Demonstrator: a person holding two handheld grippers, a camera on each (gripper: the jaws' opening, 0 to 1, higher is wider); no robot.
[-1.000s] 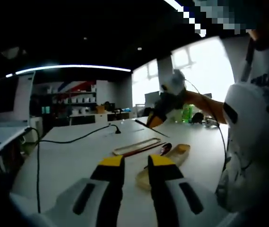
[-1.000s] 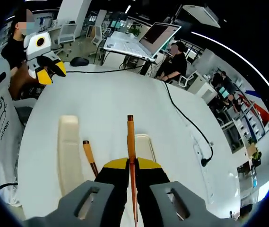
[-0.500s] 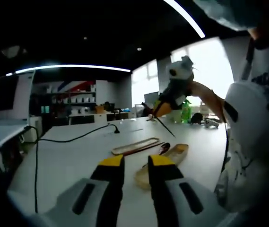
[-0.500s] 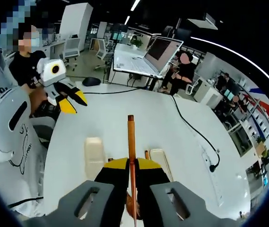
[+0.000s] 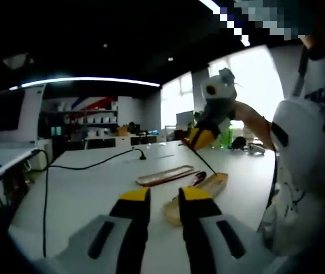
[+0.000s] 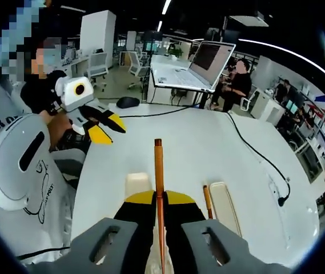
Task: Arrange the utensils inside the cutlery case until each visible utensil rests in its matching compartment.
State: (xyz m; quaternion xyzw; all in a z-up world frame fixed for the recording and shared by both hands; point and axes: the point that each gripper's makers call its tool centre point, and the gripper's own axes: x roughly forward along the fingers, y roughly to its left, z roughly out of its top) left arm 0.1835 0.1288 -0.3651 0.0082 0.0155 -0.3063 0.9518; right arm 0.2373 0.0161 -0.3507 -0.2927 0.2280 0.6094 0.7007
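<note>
My right gripper [image 6: 159, 197] is shut on a thin wooden-handled utensil [image 6: 158, 171] that runs straight out between its jaws. In the left gripper view the right gripper [image 5: 200, 138] hangs above the table, and the utensil [image 5: 206, 161] slants down toward the beige cutlery case [image 5: 208, 188]. A second long case piece [image 5: 165, 175] lies just beyond it. A dark utensil [image 5: 199, 178] rests at the case's edge. In the right gripper view another wooden-handled utensil [image 6: 207, 200] lies between the two case pieces [image 6: 137, 184] [image 6: 225, 208]. My left gripper [image 5: 165, 197] is open and holds nothing; it also appears at the left [image 6: 106, 127].
A black cable [image 5: 88, 167] crosses the white table [image 5: 82, 194]. A laptop [image 6: 202, 63] and a mouse [image 6: 129, 102] sit on far desks where people are seated. The person's white sleeve [image 6: 19, 165] fills the left side.
The right gripper, still holding its utensil, has swung and tipped the utensil's end down toward the case. The left gripper has stayed put.
</note>
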